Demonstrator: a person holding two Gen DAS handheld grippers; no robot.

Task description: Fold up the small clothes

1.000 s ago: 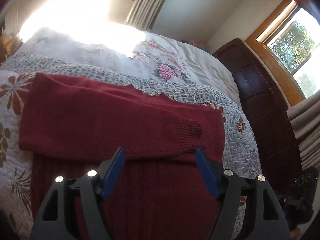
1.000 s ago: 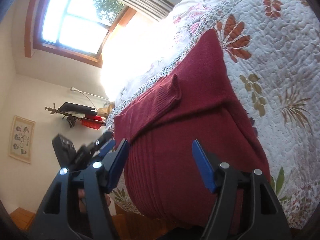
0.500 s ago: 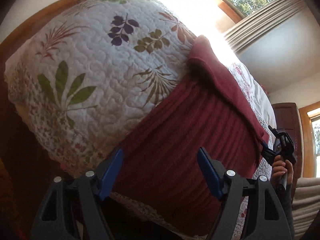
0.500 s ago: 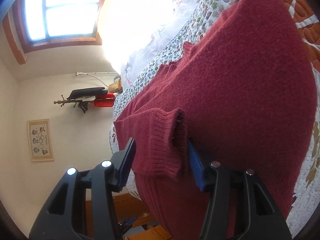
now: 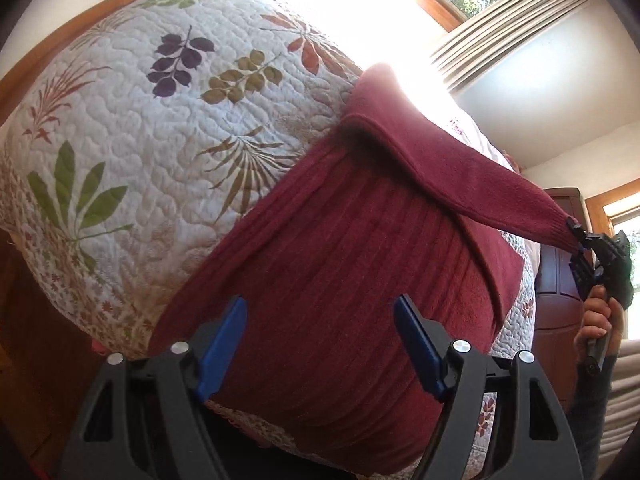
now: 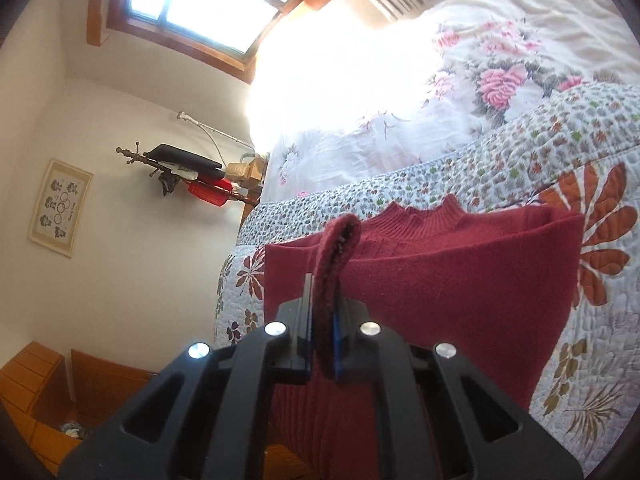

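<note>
So, dark red sweater point(image 5: 328, 288) spread on the floral quilt point(image 5: 132, 120) at the bed's edge, its sleeve cuff point(image 6: 334, 264) pinched tight by the right gripper point(image 6: 322, 320) and lifted, left gripper point(image 5: 320, 344) held over the body, jaws spread wide, nothing gripped.

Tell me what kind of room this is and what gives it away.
Most likely a home bedroom. A bed under a leaf-patterned quilt fills the view, with a rose-printed sheet beyond it, a curtained wooden-framed window, and a framed picture on the wall.
</note>
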